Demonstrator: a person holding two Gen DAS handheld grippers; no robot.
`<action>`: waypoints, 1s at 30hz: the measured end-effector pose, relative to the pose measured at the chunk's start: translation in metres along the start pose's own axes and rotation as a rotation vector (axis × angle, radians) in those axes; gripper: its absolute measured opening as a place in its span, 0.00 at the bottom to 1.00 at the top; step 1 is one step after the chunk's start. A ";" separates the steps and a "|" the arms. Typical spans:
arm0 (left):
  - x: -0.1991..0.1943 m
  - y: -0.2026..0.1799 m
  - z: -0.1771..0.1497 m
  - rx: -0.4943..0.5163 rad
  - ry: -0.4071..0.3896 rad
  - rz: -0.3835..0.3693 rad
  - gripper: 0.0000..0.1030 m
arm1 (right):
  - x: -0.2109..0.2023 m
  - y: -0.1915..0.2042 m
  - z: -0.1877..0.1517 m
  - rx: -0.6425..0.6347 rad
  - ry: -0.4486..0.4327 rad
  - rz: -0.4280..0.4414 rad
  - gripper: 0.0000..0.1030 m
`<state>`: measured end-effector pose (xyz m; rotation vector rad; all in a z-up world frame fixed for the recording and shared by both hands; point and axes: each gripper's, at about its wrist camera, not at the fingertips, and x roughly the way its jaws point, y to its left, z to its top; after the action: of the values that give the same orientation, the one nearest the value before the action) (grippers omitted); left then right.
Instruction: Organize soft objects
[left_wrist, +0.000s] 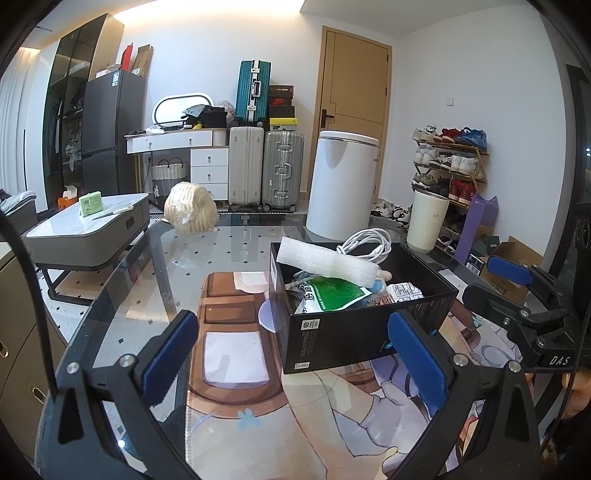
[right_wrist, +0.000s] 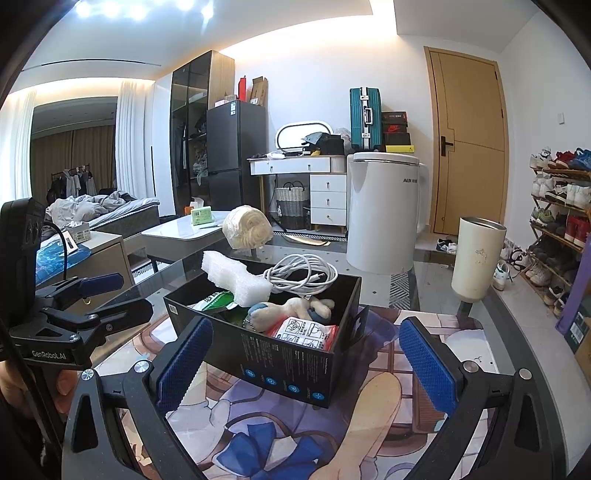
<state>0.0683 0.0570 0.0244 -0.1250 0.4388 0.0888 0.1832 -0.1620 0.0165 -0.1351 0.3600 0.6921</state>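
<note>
A black box (left_wrist: 343, 332) (right_wrist: 280, 365) stands on the printed mat (left_wrist: 295, 417) on the glass table. It holds a white foam block (left_wrist: 328, 265) (right_wrist: 236, 277), a coiled white cable (left_wrist: 369, 242) (right_wrist: 303, 275), a green packet (left_wrist: 332, 293), a small plush toy (right_wrist: 291, 308) and a red-and-white packet (right_wrist: 306, 332). My left gripper (left_wrist: 291, 354) is open and empty, just in front of the box. My right gripper (right_wrist: 304, 363) is open and empty, its fingers on either side of the box's near corner. Each gripper shows in the other's view, the right one (left_wrist: 517, 291) and the left one (right_wrist: 92, 295).
A bagged cream yarn bundle (left_wrist: 190, 212) (right_wrist: 247, 227) lies at the table's far edge. A cream tumbler (left_wrist: 426, 221) (right_wrist: 476, 258) stands at the right. A white bin (left_wrist: 341, 184), a low white side table (left_wrist: 88, 229) and a shoe rack (left_wrist: 448, 166) stand beyond.
</note>
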 end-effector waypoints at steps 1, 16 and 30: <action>0.000 0.000 0.000 -0.001 0.000 0.000 1.00 | 0.000 0.000 0.000 0.000 0.001 0.000 0.99; -0.001 -0.003 0.000 0.024 -0.003 0.000 1.00 | 0.000 0.000 0.000 0.000 0.000 0.000 0.99; -0.001 -0.004 0.000 0.027 -0.003 -0.001 1.00 | -0.001 0.000 0.000 0.000 -0.001 -0.001 0.99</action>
<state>0.0677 0.0531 0.0256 -0.0987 0.4363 0.0825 0.1826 -0.1623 0.0165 -0.1346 0.3596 0.6916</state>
